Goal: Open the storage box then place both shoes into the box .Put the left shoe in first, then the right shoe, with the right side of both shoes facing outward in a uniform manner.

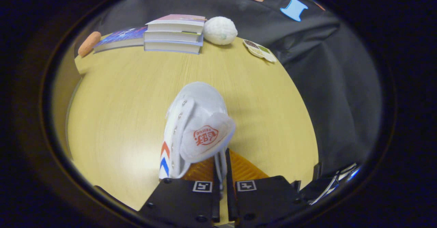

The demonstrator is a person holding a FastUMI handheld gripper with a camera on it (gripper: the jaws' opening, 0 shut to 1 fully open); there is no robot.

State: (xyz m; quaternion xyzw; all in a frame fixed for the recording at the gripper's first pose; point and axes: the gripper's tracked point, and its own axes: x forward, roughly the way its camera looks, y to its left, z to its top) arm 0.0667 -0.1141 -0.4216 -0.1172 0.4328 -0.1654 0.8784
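The white shoe (196, 125) hangs at frame centre, just ahead of the gripper (222, 183), whose fingers are pinched nearly closed on its heel rim or laces; toe pointing away over the table (119, 95). Which shoe it is I can't tell; books (174, 33) sit upper left
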